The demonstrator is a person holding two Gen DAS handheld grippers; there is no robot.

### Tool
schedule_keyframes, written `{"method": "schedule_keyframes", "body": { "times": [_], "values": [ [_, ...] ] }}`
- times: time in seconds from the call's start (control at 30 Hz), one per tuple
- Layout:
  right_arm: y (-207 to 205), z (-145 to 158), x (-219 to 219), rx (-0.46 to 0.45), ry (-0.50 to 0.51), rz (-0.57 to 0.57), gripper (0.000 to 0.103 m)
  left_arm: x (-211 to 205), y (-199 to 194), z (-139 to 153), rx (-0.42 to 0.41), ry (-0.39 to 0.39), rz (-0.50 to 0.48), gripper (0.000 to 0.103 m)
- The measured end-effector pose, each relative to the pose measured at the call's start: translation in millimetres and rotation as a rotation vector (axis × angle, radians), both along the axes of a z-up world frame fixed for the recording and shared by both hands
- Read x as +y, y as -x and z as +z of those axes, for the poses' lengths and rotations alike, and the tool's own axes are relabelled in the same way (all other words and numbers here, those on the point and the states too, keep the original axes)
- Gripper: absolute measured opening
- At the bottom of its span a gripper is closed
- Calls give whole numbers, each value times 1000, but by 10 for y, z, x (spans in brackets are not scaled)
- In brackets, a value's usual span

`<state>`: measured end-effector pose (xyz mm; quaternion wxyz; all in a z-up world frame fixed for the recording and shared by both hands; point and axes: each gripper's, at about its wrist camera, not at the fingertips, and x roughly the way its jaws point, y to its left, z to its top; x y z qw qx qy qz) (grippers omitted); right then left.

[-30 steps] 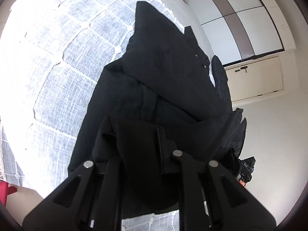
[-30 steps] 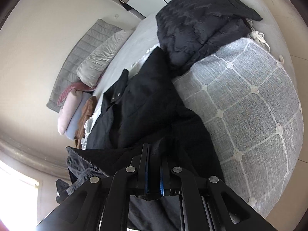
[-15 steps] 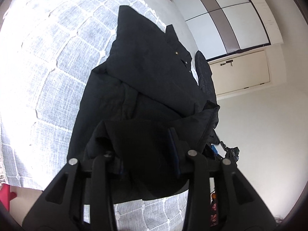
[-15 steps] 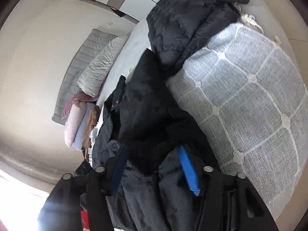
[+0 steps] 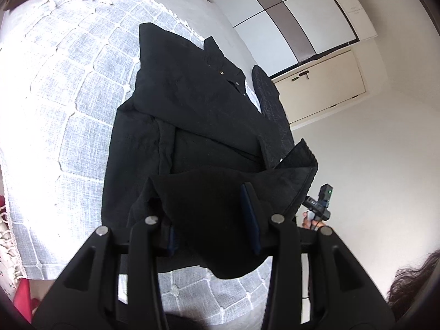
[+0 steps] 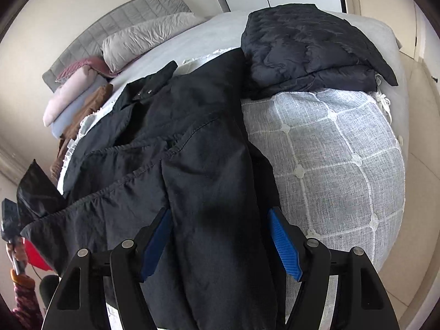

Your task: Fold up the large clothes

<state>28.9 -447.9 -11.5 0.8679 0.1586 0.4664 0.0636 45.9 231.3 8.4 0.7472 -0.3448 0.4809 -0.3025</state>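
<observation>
With both the left tongs (image 5: 211, 220) and right tongs (image 6: 220, 236) spread wide, the black coat (image 6: 178, 137) on the grey throw (image 6: 343, 151) beside the quilted jacket (image 6: 308, 46) could slump open, its hem fold unpinned.

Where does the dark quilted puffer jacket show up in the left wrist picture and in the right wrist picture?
Left wrist: only an edge of the quilted puffer jacket, right of centre, just past the black coat.
Right wrist: upper right, folded on the bed, its near edge over the grey checked throw.
Shared landmark: the black coat's collar snaps.
</observation>
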Motion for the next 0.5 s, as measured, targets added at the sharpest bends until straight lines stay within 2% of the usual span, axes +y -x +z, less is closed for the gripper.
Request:
{"method": "schedule_keyframes", "body": {
  "times": [0.03,0.13,0.17,0.23,0.3,0.43,0.5],
  "values": [
    [-34,-20,2,4,1,2,72,2,-22,13,5,27,8,57],
    [-102,-52,25,4,-9,-12,72,148,-76,83,1,110,80,74],
    [-118,-60,23,3,-15,-18,72,199,-100,119,-9,121,105,75],
    [-142,-71,23,-4,-23,-34,72,249,-153,193,-40,85,130,77],
    [-149,-66,27,-13,-31,-43,72,248,-191,233,-74,-25,137,79],
    [-150,-47,41,-36,-20,-46,72,61,-230,114,-132,-352,98,80],
    [-170,-43,60,-48,-7,-45,72,-59,-270,-35,-141,-424,43,80]
  ]
}}
